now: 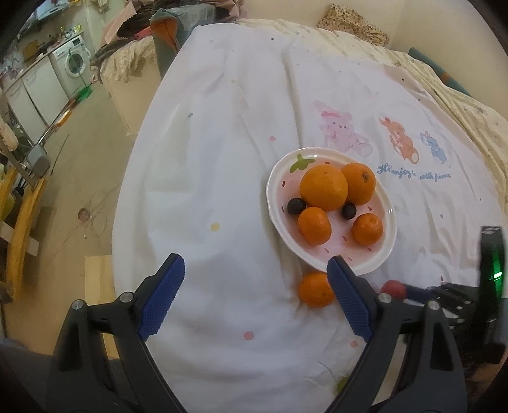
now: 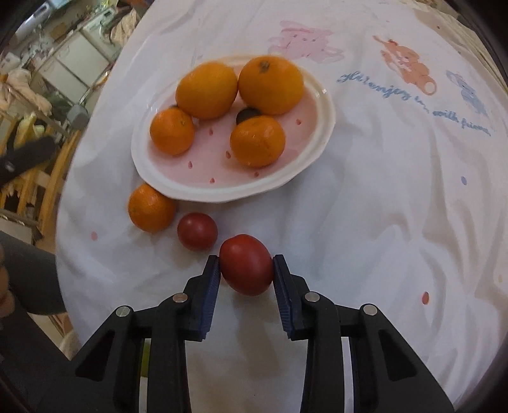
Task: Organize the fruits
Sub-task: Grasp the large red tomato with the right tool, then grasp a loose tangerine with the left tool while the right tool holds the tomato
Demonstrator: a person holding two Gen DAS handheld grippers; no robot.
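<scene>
A white oval plate [image 1: 275, 203] [image 2: 203, 159] on a white printed sheet holds several oranges, mandarins and two dark round fruits. A loose mandarin [image 1: 314, 290] [image 2: 150, 208] lies just off its near rim. Beside it rests a small red fruit [image 2: 197, 231]. My right gripper [image 2: 247, 260] is shut on a larger red fruit [image 2: 246, 263], both blue pads pressing its sides, low over the sheet. My left gripper [image 1: 255, 265] hangs open above bare sheet, its right finger over the plate's near rim and the loose mandarin. The right gripper's body [image 1: 490, 270] shows at the far right of the left wrist view.
The sheet [image 1: 222, 143] covers a bed with a floral pillow [image 1: 352, 27] at the far end. The bed's left edge drops to the floor, where a yellow wooden frame [image 1: 22, 216] and a washing machine [image 1: 74, 60] stand. A person's dark sleeve [image 2: 31, 279] is at the left.
</scene>
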